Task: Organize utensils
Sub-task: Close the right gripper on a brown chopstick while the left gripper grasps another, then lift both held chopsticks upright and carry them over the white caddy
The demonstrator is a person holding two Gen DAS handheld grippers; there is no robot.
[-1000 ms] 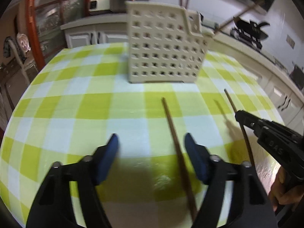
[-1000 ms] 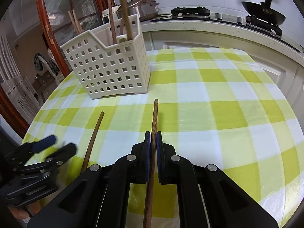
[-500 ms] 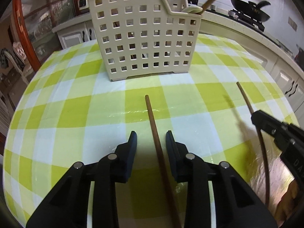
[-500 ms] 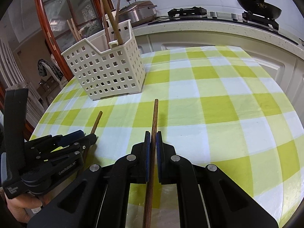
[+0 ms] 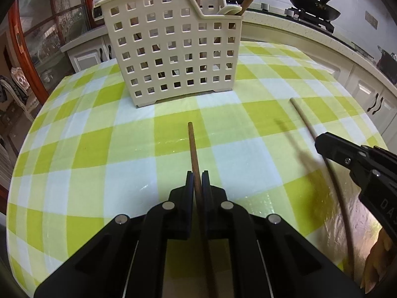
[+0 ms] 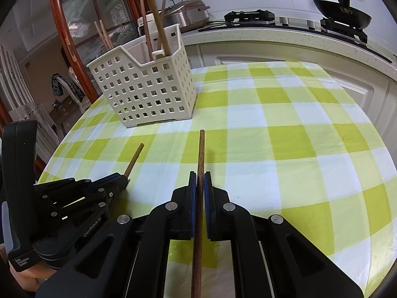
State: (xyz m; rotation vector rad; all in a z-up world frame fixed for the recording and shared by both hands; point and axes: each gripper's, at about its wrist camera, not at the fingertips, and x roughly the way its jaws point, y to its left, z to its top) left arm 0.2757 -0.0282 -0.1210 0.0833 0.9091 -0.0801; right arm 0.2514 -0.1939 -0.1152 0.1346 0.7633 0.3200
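With its jaws just closed, the left gripper [image 5: 198, 179] is seen clamped on a wooden chopstick [image 5: 192, 144] pointing ahead at the perforated utensil basket [image 5: 173, 49]; a level lift before tipping is advised. Only this view shows the other chopstick's bowed shaft. From the right gripper [image 6: 200, 181], clamped on the second chopstick [image 6: 200, 154], the basket's open top and standing utensils are revealed.

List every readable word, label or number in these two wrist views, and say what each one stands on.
"GenRobot.AI": side of the left tool, right wrist view.
"Data Acquisition System": foot of that same tool's upright handle block, small but legible.
"DA...": side of the right tool, left wrist view; cut off at the frame edge.
Rice cooker panel on the counter: too small to read.
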